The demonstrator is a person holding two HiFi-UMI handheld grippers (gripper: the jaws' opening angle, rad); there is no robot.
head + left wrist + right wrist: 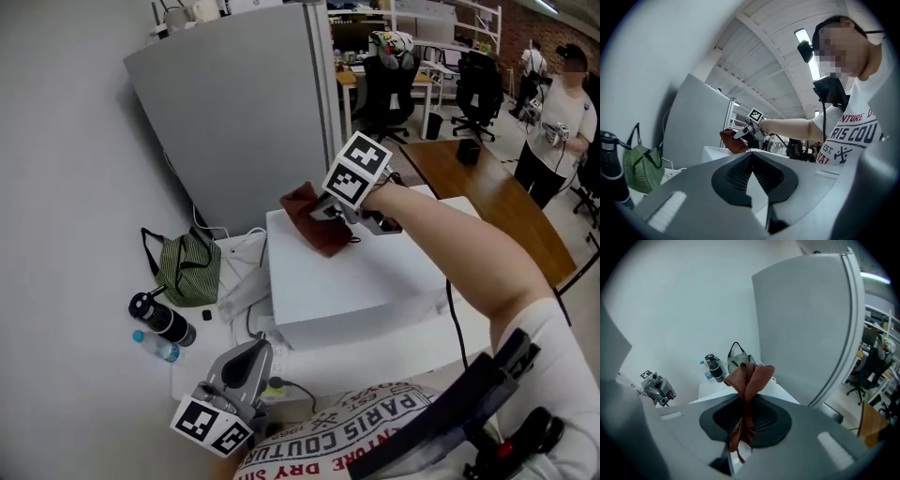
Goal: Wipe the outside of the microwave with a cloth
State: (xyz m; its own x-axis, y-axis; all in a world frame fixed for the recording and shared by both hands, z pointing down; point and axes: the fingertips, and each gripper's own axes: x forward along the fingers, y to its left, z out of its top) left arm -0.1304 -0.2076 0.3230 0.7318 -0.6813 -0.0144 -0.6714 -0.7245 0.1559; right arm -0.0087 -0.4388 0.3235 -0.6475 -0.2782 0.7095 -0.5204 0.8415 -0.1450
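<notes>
The right gripper point(326, 213) is extended over the rear left corner of the white microwave point(361, 281), with its jaws clamped on a reddish-brown cloth point(317, 228). In the right gripper view, the cloth runs up between the two dark pads and bunches in a twisted fold beyond the jaw tips. In the head view, the cloth lies against the top panel of the microwave, at the edge nearest the grey refrigerator point(244, 122). The left gripper point(247, 362) is held low, near the front left corner of the microwave and well apart from the cloth. Its jaws are closed together with nothing between them. A green striped bag point(187, 269), a black bottle point(161, 319) and a small water bottle point(155, 346) sit left of the microwave, beside the wall.
</notes>
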